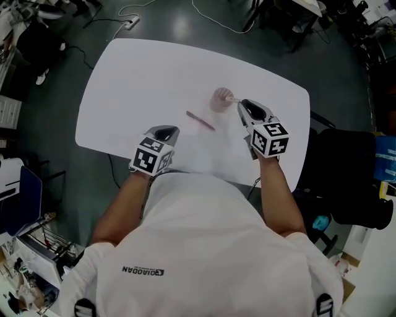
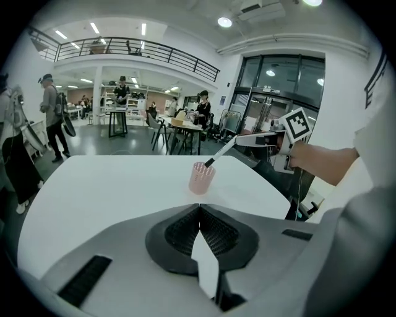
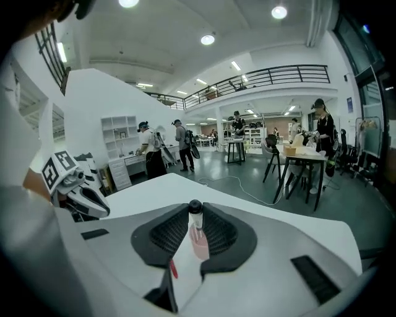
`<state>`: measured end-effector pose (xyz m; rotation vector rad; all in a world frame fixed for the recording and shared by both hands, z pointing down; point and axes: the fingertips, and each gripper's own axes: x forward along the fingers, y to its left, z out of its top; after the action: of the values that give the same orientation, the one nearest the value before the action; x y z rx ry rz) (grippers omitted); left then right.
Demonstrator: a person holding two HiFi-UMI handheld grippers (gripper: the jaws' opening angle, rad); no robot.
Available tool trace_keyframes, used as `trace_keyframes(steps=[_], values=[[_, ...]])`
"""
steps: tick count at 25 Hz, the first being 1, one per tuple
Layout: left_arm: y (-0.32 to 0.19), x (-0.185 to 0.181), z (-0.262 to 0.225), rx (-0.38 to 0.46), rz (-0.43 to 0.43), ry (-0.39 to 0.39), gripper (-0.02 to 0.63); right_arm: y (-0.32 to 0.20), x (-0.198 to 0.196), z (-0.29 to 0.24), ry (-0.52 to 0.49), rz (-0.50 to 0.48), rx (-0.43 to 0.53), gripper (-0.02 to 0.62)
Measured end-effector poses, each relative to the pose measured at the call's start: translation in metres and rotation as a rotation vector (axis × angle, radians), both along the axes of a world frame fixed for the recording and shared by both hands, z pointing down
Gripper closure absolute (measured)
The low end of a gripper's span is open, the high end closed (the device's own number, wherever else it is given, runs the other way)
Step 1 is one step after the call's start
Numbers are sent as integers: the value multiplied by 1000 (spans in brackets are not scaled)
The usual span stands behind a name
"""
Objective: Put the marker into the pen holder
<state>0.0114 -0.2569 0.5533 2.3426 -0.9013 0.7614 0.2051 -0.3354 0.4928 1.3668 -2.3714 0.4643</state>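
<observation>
A pink mesh pen holder (image 1: 219, 100) stands upright on the white table (image 1: 142, 74). My right gripper (image 1: 242, 104) is shut on a white marker (image 1: 229, 97) with a black cap, and the cap end hangs just over the holder's rim. In the left gripper view the marker (image 2: 221, 151) slants down from the right gripper (image 2: 242, 140) toward the holder (image 2: 202, 178). In the right gripper view the marker (image 3: 195, 218) sits between the pads with the holder (image 3: 200, 243) below it. My left gripper (image 1: 164, 131) rests near the table's front edge, shut and empty (image 2: 199, 209).
A pink pen (image 1: 200, 120) lies on the table left of the holder, also seen as a pink pen (image 3: 174, 269) in the right gripper view. A black chair (image 1: 346, 179) stands right of the table. Cables run over the floor (image 1: 216, 18) behind it. People and desks fill the background.
</observation>
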Motion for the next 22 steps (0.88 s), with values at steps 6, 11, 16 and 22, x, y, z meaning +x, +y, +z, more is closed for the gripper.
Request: trace_keyframes(steps=[6,11,16,22], values=[[2,-16,0,3,-69,3,578,-21,0,42,75,-21,-75,508],[3,-43,0,7,-140,1,578,-26,-13,64,91,-46,-127,508],[12,-59,4,-9,-185,3,578,-31,-19,63,109,-39,-113,505],[13,-65,6,-11,-178,11,578,-29,-25,55,104,-30,-96,503]])
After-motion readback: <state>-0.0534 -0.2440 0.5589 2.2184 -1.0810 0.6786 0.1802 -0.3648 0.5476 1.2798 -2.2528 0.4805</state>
